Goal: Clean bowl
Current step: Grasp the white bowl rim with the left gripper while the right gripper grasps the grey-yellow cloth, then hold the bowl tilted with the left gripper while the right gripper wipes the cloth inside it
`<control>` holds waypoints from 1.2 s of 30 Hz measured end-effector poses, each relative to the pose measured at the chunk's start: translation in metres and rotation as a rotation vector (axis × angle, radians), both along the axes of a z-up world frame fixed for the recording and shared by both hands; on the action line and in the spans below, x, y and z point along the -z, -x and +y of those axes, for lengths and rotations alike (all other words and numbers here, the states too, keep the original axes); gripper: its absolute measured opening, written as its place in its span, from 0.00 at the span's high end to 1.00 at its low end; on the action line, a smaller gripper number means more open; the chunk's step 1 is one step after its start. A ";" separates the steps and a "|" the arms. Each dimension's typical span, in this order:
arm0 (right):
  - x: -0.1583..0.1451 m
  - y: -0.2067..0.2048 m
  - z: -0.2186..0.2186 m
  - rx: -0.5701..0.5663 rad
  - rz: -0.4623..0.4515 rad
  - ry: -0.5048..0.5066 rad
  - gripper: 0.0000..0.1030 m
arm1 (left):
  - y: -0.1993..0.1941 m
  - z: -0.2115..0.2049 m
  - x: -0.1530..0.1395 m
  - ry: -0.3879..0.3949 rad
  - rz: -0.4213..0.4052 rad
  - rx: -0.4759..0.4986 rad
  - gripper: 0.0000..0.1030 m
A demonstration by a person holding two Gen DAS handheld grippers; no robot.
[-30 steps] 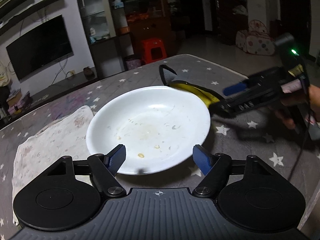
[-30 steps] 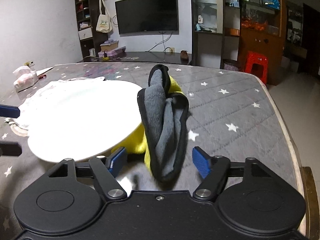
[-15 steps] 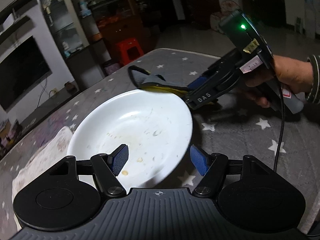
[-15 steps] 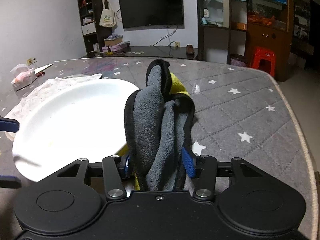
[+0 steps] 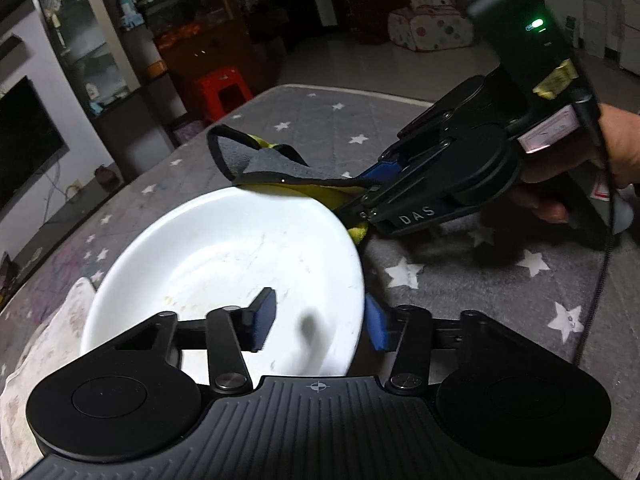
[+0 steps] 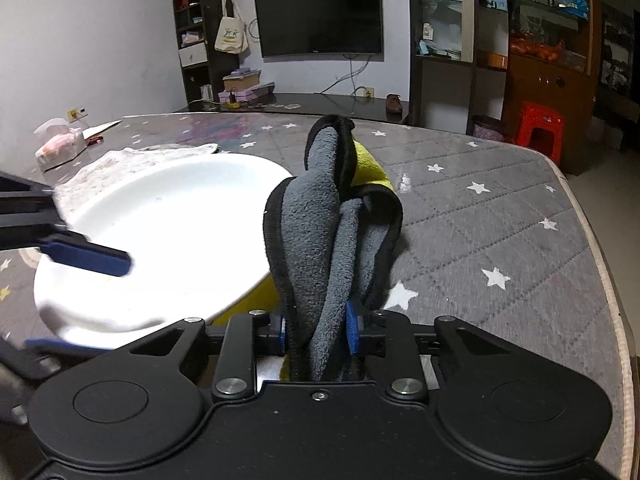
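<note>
1. the right gripper [image 6: 316,330] is closing, and its blue pads already pinch the folded grey and yellow cloth [image 6: 324,232] between them. 1 second ago the same jaws stood wide with the cloth lying loose in the gap, so this hand has gone from reaching to holding.

2. the left gripper [image 5: 318,322] is closing too, with the near right rim of the white bowl [image 5: 224,264] between its pads: 1 pad sits inside the bowl, the other just outside the rim. whether both pads press on the rim yet i cannot tell; the inner one looks a little short of it.

3. earlier the left jaws straddled the bowl's near edge from further back; now the bowl fills more of the left wrist view and the rim runs right through the jaw gap.

4. the bowl rests on the star-patterned table [image 6: 500,216], partly over a pale mat [image 5: 44,340]. yellowish crumbs and streaks show on its inner face. the cloth lies against the bowl's far right rim, touching it.

5. my reading: both holds are nearly set, 1 to steady the bowl and 1 to wipe. no wiping has begun; the soiling is all there. the next move is likely to bring the cloth over the rim onto the dirty patch.
</note>
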State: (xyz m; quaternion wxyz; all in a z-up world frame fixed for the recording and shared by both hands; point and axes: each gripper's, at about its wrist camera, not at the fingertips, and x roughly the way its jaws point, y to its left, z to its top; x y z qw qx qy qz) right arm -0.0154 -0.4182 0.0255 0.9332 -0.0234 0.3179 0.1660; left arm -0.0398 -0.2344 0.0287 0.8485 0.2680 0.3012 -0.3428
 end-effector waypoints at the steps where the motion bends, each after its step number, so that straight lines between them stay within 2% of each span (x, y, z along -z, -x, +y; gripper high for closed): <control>1: 0.000 0.002 -0.001 -0.002 0.001 -0.002 0.76 | -0.003 -0.002 0.002 0.003 0.012 -0.001 0.63; 6: -0.001 0.015 -0.002 -0.013 0.004 -0.001 0.76 | -0.012 -0.006 0.008 0.006 0.042 -0.029 0.63; 9: -0.001 0.022 -0.001 -0.016 0.004 -0.005 0.77 | -0.012 -0.009 0.011 0.005 0.054 -0.032 0.73; 13: -0.002 0.036 -0.003 -0.018 0.003 -0.018 0.77 | -0.010 -0.010 0.013 -0.005 0.039 -0.022 0.75; 19: -0.003 0.054 -0.002 -0.040 0.005 -0.023 0.77 | -0.006 -0.006 0.013 -0.012 0.042 -0.005 0.76; 28: -0.004 0.084 0.004 -0.117 0.004 -0.019 0.77 | 0.017 0.008 0.014 0.002 0.057 0.076 0.76; 36: -0.005 0.076 0.007 -0.152 -0.010 -0.026 0.77 | 0.021 0.009 0.016 0.003 0.060 0.091 0.76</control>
